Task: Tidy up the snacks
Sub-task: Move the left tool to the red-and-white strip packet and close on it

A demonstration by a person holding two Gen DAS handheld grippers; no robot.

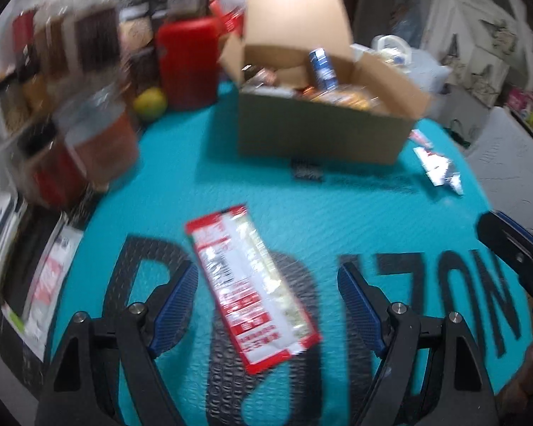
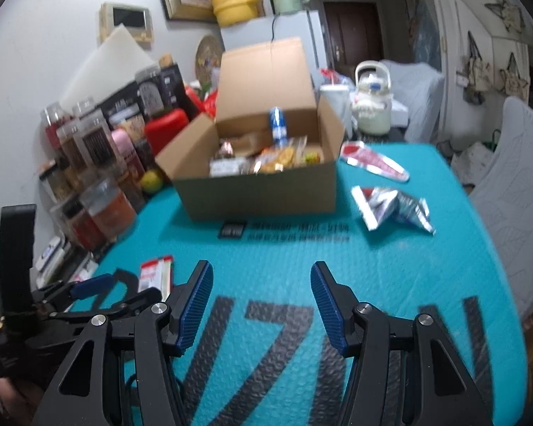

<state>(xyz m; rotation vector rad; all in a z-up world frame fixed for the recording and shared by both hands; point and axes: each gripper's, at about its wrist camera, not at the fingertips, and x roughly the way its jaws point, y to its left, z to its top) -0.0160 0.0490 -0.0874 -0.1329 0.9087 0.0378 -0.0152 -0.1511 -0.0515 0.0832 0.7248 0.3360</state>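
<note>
Teal mat [image 2: 287, 248], open cardboard box [image 2: 259, 191], red-white packet [image 1: 252, 294], crumpled wrapper [image 2: 391, 209], jars [image 2: 103, 209]

Two wrist views, low over the teal mat [image 1: 302, 191], both toward the cardboard box [image 2: 263, 191].

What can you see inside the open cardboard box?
Inside the cardboard box, a blue-and-white can stands upright among wrapped snack packets. The front wall and top packets cover whatever lies deeper.

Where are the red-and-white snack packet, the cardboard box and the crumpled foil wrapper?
red-and-white snack packet [image 1: 252, 284], left wrist view, middle of its printed face.
cardboard box [image 2: 259, 195], right wrist view, front wall.
crumpled foil wrapper [image 2: 391, 209], right wrist view, centre of the crumple.
</note>
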